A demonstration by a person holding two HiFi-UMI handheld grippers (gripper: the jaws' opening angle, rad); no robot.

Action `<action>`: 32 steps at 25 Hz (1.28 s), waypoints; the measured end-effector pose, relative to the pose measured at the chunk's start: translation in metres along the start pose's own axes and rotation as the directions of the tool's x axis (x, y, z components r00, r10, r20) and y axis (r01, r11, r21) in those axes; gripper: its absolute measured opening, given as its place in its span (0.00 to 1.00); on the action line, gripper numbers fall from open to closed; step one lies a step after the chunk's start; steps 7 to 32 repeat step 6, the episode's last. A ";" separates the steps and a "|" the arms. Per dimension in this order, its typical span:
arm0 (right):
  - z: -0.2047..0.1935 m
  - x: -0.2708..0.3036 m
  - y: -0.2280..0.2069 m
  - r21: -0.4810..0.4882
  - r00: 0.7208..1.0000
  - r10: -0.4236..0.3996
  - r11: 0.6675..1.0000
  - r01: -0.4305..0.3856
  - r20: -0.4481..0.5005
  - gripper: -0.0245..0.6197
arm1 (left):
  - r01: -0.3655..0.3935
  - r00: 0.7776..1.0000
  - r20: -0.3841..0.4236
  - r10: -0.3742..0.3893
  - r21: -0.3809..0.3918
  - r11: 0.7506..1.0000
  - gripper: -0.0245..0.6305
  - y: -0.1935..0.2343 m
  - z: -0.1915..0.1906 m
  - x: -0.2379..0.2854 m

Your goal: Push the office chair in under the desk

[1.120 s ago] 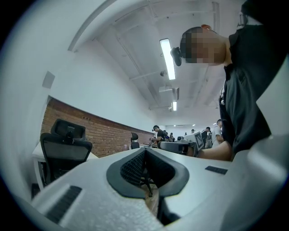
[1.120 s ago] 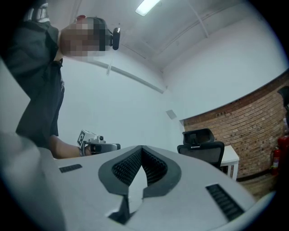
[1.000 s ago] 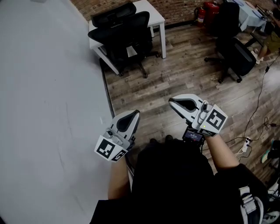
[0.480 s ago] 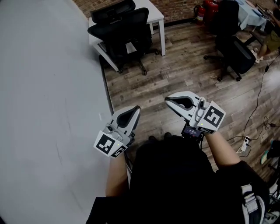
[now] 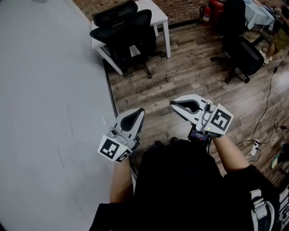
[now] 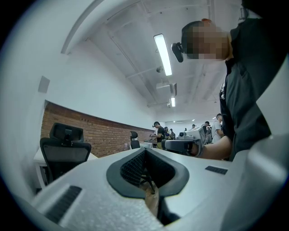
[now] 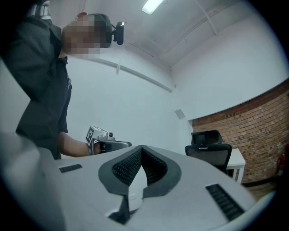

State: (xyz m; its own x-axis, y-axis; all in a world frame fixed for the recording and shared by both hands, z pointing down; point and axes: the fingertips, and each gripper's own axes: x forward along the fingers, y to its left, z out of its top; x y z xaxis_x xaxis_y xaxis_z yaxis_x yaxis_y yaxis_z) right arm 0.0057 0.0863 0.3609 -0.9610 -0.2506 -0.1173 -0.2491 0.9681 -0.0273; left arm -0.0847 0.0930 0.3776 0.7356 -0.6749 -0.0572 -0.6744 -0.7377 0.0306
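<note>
A black office chair (image 5: 126, 38) with a headrest stands in front of a white desk (image 5: 156, 16) at the far end of the room, by the left wall; it shows too in the left gripper view as the chair (image 6: 63, 151) and in the right gripper view as the chair (image 7: 208, 151). My left gripper (image 5: 135, 118) is held low near my body, shut and empty, several steps short of the chair. My right gripper (image 5: 179, 106) is beside it, shut and empty too. Both point towards the chair.
A grey-white wall (image 5: 49, 113) runs along the left. Wood-look floor (image 5: 180, 76) lies between me and the desk. A second black chair (image 5: 241, 54) stands at the right, with red fire extinguishers (image 5: 212, 11) behind and cables (image 5: 266, 113) on the floor at the right.
Both grippers and my view have crept slightly forward towards the chair; the jaws stay shut.
</note>
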 end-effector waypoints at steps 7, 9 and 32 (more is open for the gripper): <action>-0.002 -0.003 -0.008 0.008 1.000 -0.002 1.000 0.001 0.020 0.05 | -0.008 1.000 -0.011 0.008 0.003 1.000 0.06 0.001 -0.004 0.004; -0.002 -0.003 -0.008 0.008 1.000 -0.002 1.000 0.001 0.020 0.05 | -0.008 1.000 -0.011 0.008 0.003 1.000 0.06 0.001 -0.004 0.004; -0.002 -0.003 -0.008 0.008 1.000 -0.002 1.000 0.001 0.020 0.05 | -0.008 1.000 -0.011 0.008 0.003 1.000 0.06 0.001 -0.004 0.004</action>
